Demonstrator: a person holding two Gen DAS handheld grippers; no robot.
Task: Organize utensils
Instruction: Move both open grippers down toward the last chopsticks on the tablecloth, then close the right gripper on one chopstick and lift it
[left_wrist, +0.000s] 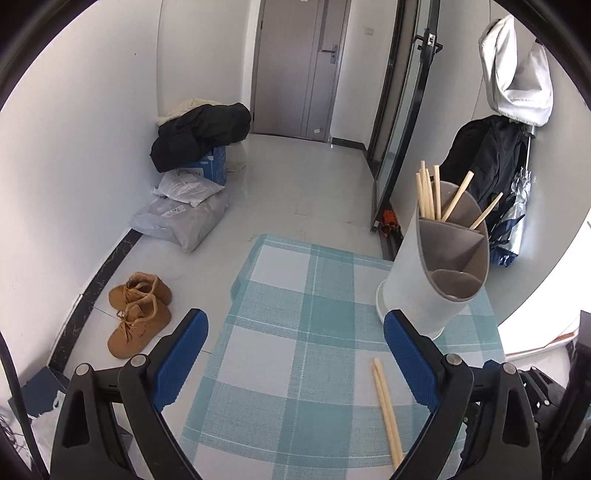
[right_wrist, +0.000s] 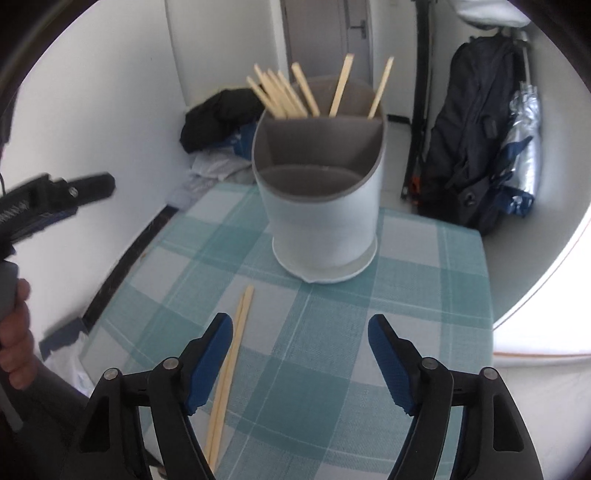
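Observation:
A white utensil holder (right_wrist: 321, 221) with grey inner compartments stands on the checked teal table (right_wrist: 332, 332); it also shows in the left wrist view (left_wrist: 432, 273). Several wooden chopsticks (right_wrist: 284, 92) stand in its back compartments. A pair of chopsticks (right_wrist: 229, 365) lies flat on the table in front of the holder, next to my right gripper's left finger; the pair also shows in the left wrist view (left_wrist: 386, 402). My right gripper (right_wrist: 301, 332) is open and empty. My left gripper (left_wrist: 295, 328) is open and empty above the table's left part.
Brown boots (left_wrist: 138, 310), plastic bags (left_wrist: 184, 214) and a black jacket (left_wrist: 199, 136) lie on the floor at the left. A dark backpack (right_wrist: 476, 129) and a folded umbrella (right_wrist: 521, 147) stand at the right. The table edge runs along the left.

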